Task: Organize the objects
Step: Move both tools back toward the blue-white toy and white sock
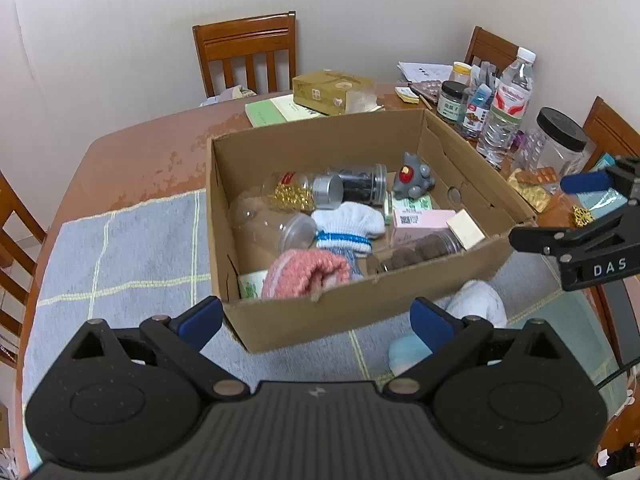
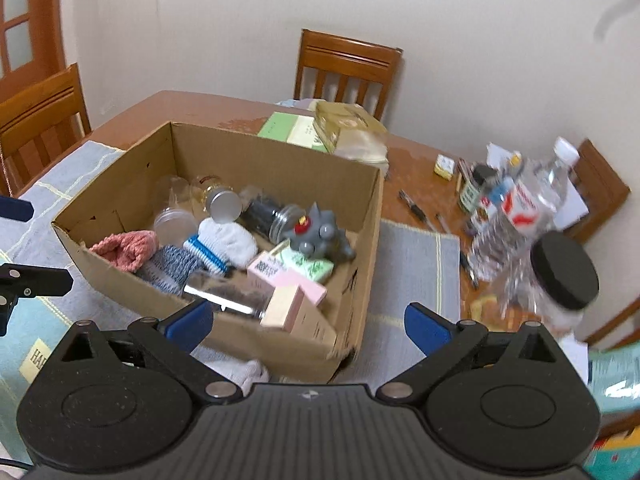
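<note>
Both the left gripper [image 1: 316, 322] and the right gripper [image 2: 308, 326] hang with their blue-padded jaws spread wide and empty just before the open brown cardboard box [image 1: 320, 320]. A soft white rolled sock [image 1: 480, 304] lies on the grey checked cloth against the box's near wall; it looks light and squashy, best pinched across its bulging middle. Inside the box I count three more knitted bundles, pink [image 1: 308, 276], grey and white-with-blue-stripes [image 1: 348, 224], plus four jars, probably slippery, and one grey spiked toy [image 1: 412, 180].
</note>
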Available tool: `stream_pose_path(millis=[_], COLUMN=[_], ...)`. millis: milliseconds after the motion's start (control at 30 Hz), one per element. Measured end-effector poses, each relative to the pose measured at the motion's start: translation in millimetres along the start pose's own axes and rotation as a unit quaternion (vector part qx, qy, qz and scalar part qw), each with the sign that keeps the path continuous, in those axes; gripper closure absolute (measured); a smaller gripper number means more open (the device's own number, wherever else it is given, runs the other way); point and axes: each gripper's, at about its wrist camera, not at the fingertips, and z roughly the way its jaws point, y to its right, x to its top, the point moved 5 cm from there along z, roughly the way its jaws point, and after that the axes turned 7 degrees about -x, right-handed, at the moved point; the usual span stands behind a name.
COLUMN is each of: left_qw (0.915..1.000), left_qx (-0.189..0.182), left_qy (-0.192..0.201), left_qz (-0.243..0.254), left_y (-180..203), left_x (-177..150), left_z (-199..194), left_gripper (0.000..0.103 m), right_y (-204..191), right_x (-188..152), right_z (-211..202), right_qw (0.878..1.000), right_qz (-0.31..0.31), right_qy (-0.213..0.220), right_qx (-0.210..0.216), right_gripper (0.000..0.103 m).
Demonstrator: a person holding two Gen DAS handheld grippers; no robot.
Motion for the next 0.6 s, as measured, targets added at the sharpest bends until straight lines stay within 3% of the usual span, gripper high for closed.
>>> stream_pose_path(millis=[267, 433, 600], left_qw=[0.9996, 0.9979, 0.9974], left_qx=[0.016, 0.011, 0.018], left_qy=[-0.003, -0.014, -0.018], left_qz=[-0.024, -0.062, -0.068], left_y=[-5.2, -15.4, -23.9], left_x=[-28.1, -42.3, -50.6], left_z=[0.3, 2.9, 0.7], left_gripper=[0.003, 0.003, 0.003], right_y=[-17.0, -28.3, -36.2], right_x=[-37.3, -41.5, -46.0], right_z=[16.8, 35.1, 48.8], right_qw=[0.999, 0.997, 0.998], right_qz=[0.027, 0.056, 0.051], right_qy=[-0.041, -0.045, -0.047], right_qx=[0.002, 0.008, -0.005], right_gripper=[0.0, 0.0, 0.0])
